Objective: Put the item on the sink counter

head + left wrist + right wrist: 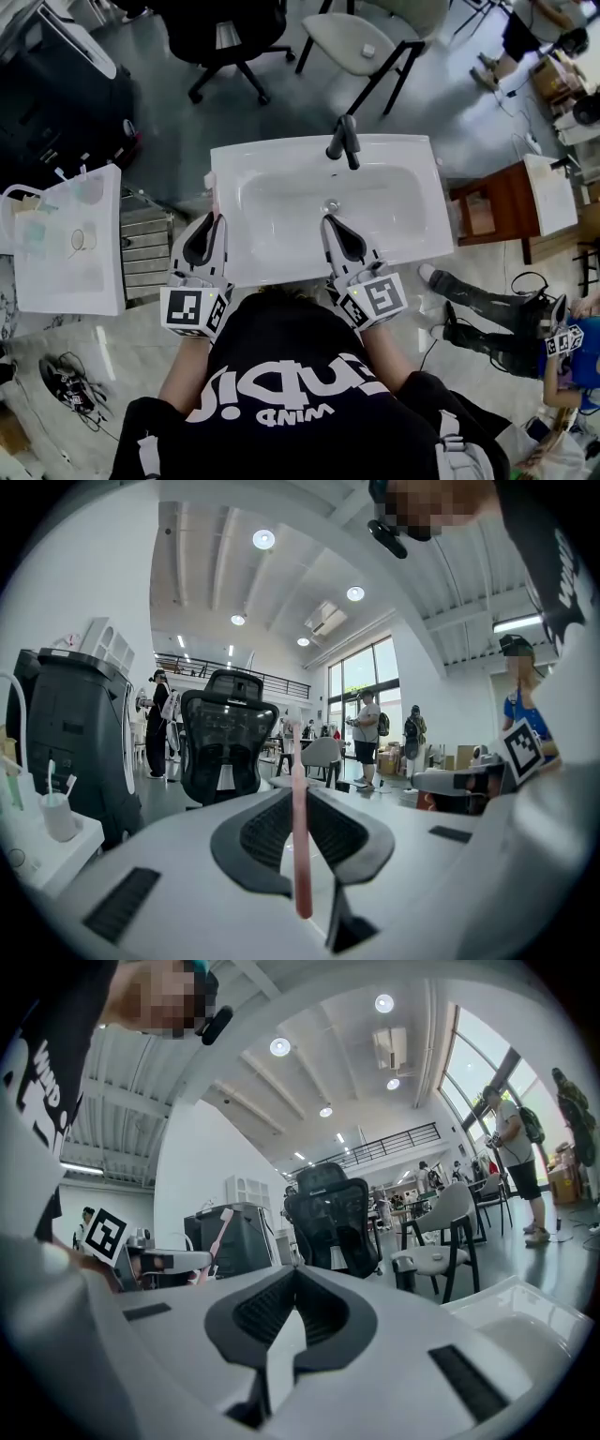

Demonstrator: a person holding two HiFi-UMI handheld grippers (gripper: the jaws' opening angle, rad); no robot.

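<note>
My left gripper (216, 219) is shut on a thin pink toothbrush (299, 836) that stands upright between its jaws. In the head view the brush's pale head (208, 181) pokes up just ahead of the jaws, over the left edge of the white sink counter (412, 155). The right gripper view shows the same brush (217, 1232) off to its left. My right gripper (329, 222) hovers over the basin's front rim, jaws shut with nothing between them (295, 1274). A black faucet (343, 141) stands at the back of the basin.
A white side table (103, 281) with a cup stands left of the sink, and a metal rack (145, 248) fills the gap between them. Behind the sink are a black office chair (230, 37) and a beige chair (361, 42). A brown stand (497, 211) and another person (562, 342) are on the right.
</note>
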